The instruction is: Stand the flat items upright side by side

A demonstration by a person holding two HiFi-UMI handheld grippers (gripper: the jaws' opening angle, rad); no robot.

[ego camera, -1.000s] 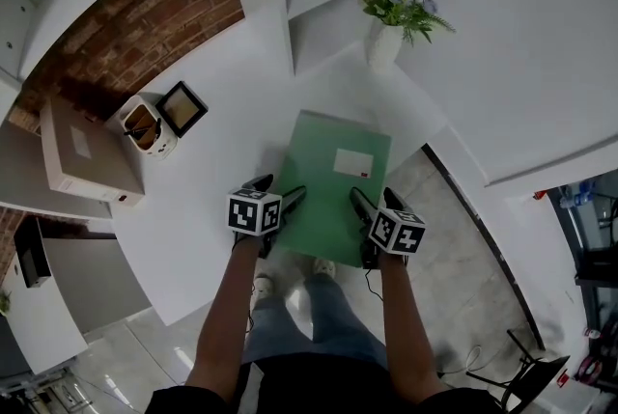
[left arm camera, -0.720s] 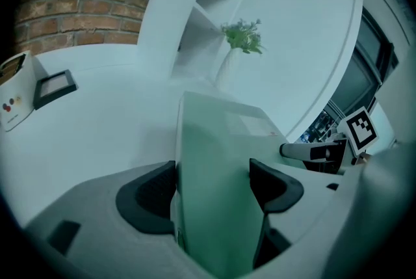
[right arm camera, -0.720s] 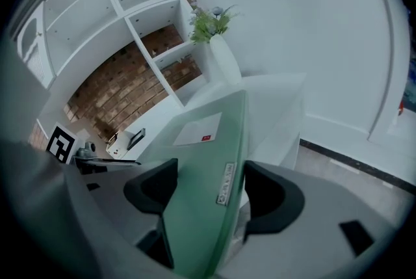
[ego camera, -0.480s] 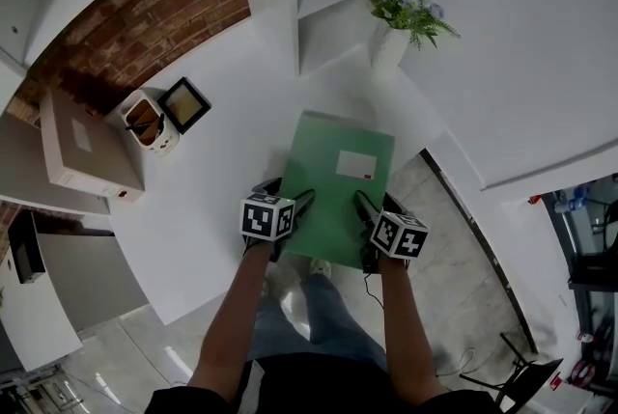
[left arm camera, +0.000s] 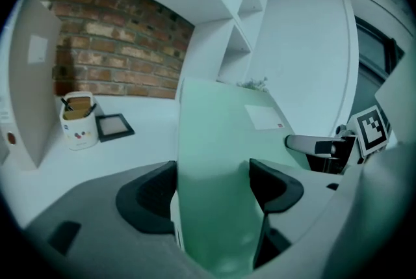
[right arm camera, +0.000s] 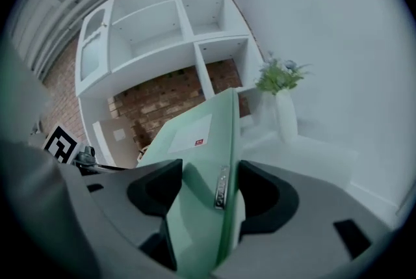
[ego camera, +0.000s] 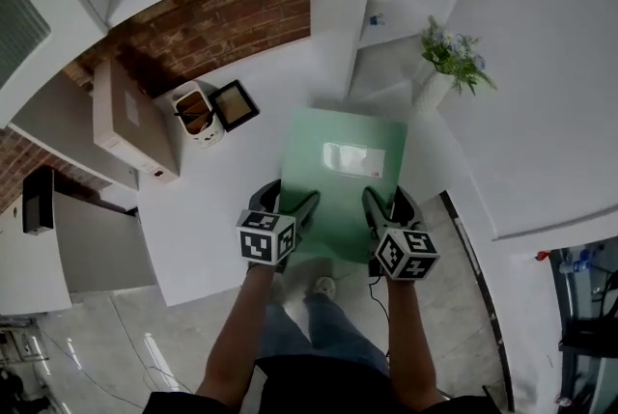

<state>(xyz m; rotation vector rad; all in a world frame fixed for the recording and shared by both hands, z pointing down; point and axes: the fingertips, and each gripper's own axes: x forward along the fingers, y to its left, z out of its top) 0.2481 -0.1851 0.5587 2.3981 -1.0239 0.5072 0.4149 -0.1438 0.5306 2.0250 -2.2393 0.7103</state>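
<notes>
Now your left gripper clamps the green folder; your right gripper, jaws just closing, pinches its other side.

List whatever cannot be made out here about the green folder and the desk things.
- Print on the label of the green folder: too small in the head view, blurred in both gripper views.
- Folder's underside: turned away from every view.
- Contents of the cup: dark and tiny in the head view, blurred in the left gripper view.
- Face of the black frame: too small.
</notes>
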